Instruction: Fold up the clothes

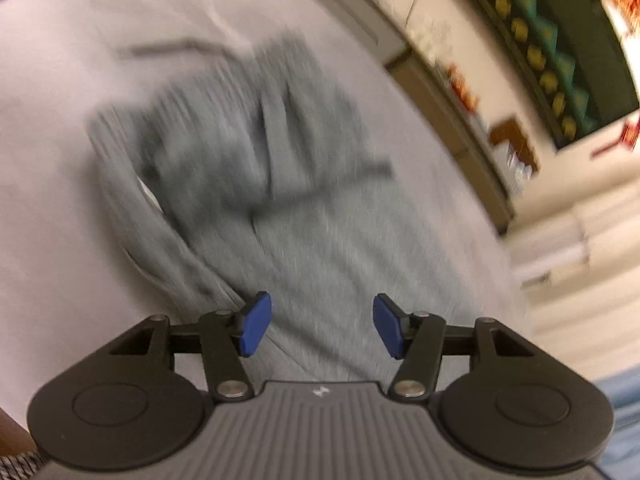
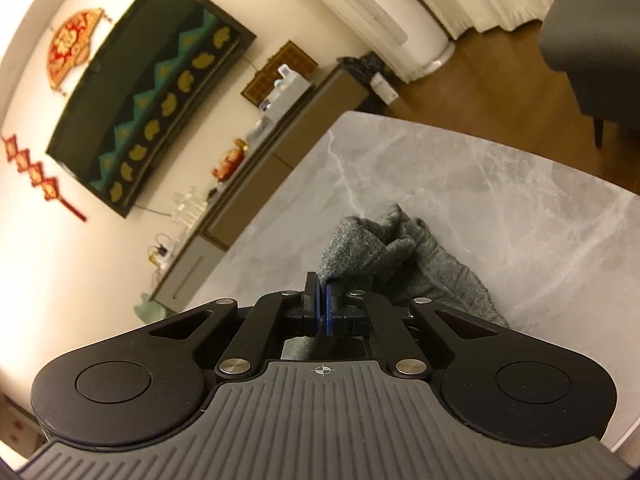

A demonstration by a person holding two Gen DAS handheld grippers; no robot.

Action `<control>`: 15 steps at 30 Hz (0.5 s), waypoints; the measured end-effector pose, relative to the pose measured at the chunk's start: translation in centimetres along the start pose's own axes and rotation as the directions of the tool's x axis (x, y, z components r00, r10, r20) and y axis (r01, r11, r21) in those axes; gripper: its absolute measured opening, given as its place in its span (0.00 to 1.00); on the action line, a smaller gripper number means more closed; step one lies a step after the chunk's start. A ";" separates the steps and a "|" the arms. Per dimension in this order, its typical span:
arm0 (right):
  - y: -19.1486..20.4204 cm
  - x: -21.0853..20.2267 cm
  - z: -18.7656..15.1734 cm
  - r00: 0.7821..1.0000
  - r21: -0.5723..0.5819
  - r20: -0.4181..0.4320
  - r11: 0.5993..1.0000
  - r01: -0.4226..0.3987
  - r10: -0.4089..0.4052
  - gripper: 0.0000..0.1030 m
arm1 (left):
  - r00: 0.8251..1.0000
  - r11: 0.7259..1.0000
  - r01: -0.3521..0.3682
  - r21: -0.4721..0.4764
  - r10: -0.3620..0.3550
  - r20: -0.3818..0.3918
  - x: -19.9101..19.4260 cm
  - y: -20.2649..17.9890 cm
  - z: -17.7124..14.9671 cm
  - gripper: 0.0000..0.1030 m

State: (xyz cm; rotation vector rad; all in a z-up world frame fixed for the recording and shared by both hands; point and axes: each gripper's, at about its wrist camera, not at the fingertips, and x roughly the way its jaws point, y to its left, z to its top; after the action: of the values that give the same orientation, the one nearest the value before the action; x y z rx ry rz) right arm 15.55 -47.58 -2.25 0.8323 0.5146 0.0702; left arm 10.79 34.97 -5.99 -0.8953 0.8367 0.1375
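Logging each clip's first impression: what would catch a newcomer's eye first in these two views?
The right hand-held gripper is shut on a fold of the grey garment, which trails away across the marble-patterned table. In the left wrist view the same grey cloth fills the middle, blurred, with the left hand-held gripper open above it, blue pads apart. Behind, a dark wall-mounted screen with red hanging ornaments stands out.

Colours, both views
Garment (image 2: 420, 256) heather grey knit. Table (image 2: 500, 184) pale grey marble, white veins. Pads (image 1: 256, 324) blue, linkages black, housing grey ribbed. Wall panel (image 2: 152, 96) black with teal zigzag and gold shapes. Ornaments (image 2: 70, 46) red and gold. Floor (image 2: 500, 80) brown wood.
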 end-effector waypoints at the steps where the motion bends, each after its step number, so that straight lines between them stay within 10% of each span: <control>1: 0.1 0.0 0.0 1.000 -0.001 0.002 1.000 -0.005 0.005 0.01 | 1.000 1.000 -0.006 0.008 0.006 -0.006 0.4 -0.3 -0.2 0.57; 8: 0.6 -0.1 -0.3 0.999 0.009 0.025 1.000 -0.028 0.028 0.01 | 0.999 1.000 -0.016 -0.024 0.016 0.033 1.5 -0.8 -0.2 0.54; 11: 1.0 0.8 -0.7 1.000 -0.014 -0.011 1.000 -0.025 0.024 0.01 | 0.995 0.998 -0.062 -0.003 0.062 0.082 2.1 -1.8 0.6 0.09; 15: 1.7 0.7 -0.5 1.000 -0.056 0.012 0.998 0.003 -0.003 0.00 | 0.987 0.998 -0.033 0.050 0.024 0.162 1.0 -3.7 0.9 0.03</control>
State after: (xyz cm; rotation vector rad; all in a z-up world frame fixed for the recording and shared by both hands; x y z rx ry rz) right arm 16.11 -45.90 -1.59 0.7772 0.5005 0.0765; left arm 13.55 33.05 -4.05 -0.8120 0.6996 0.2093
